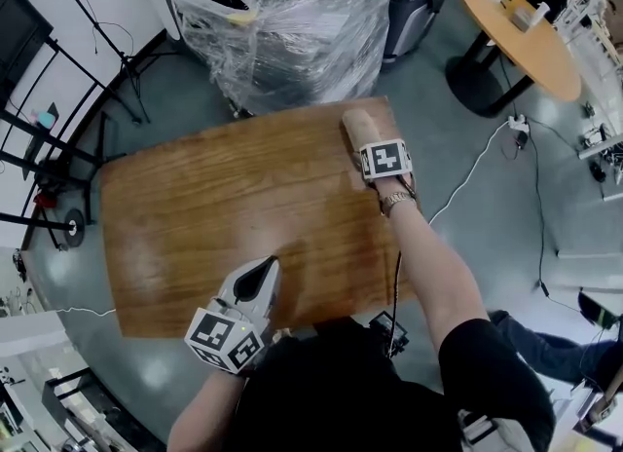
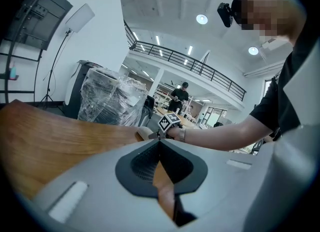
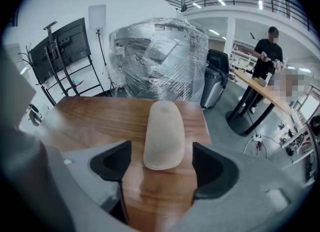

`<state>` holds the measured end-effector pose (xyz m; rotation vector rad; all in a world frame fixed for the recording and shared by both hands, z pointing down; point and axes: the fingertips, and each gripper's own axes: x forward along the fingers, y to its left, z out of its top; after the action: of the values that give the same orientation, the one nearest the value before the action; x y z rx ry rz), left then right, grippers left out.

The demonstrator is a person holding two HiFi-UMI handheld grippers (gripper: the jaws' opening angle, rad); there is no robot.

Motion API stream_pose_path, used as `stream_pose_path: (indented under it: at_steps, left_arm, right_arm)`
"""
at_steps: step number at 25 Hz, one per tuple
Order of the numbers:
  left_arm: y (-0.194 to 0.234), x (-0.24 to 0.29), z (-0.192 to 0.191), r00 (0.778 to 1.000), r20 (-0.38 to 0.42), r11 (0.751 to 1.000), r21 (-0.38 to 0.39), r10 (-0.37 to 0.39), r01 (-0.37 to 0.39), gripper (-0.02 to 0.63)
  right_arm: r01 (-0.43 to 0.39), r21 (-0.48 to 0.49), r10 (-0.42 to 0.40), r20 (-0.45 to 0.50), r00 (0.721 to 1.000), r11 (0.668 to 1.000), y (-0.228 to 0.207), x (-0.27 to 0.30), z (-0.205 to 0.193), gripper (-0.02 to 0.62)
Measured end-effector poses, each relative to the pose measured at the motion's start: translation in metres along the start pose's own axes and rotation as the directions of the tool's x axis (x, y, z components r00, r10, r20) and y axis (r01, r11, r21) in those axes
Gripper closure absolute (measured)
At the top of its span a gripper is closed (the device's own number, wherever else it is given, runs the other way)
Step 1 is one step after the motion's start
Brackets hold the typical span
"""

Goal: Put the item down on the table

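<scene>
A beige, oblong padded item (image 3: pixel 164 133) lies flat on the wooden table (image 1: pixel 214 216), near its far right corner (image 1: pixel 358 127). My right gripper (image 3: pixel 161 152) is tilted down over the item's near end. Its jaws stand open on either side, and the pads do not touch the item. In the head view this gripper (image 1: pixel 375 153) shows mostly as its marker cube. My left gripper (image 1: pixel 265 267) hovers by the table's near edge with its jaws shut on nothing (image 2: pixel 159 145). From the left gripper view I see the item (image 2: pixel 145 133) and the right gripper's cube (image 2: pixel 170 122) across the table.
A pallet wrapped in plastic film (image 1: pixel 282 21) stands just beyond the table's far edge. A round orange table (image 1: pixel 526 36) is at the far right, with a white cable (image 1: pixel 477 163) on the floor. Black stands (image 1: pixel 58 148) line the left side. A person (image 3: pixel 267 51) stands far back.
</scene>
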<state>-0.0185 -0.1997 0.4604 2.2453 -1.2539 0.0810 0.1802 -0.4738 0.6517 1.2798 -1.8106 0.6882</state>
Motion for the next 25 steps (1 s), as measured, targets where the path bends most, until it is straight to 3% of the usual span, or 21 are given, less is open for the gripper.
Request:
stream_pose_path:
  at_steps: [7,13,25]
  left_arm:
    - [-0.012,-0.006,0.002,0.999,0.009,0.998,0.034,-0.051,0.051,0.597]
    - [-0.018,-0.014,0.010,0.996,0.027,0.995,0.058,-0.082,0.080,0.597]
    - [-0.031,-0.032,0.024,0.984,0.060,0.981,0.103,-0.169,0.163,0.597]
  right_arm:
    - [0.010,-0.008,-0.009,0.065,0.998,1.000,0.010,-0.040,-0.007,0.235]
    - [-0.033,0.005,0.032,0.152,0.988,0.999,0.032,-0.087,-0.014,0.250]
    - [-0.107,-0.019,0.107,0.378,0.920,0.994,0.105,-0.210,-0.041,0.515]
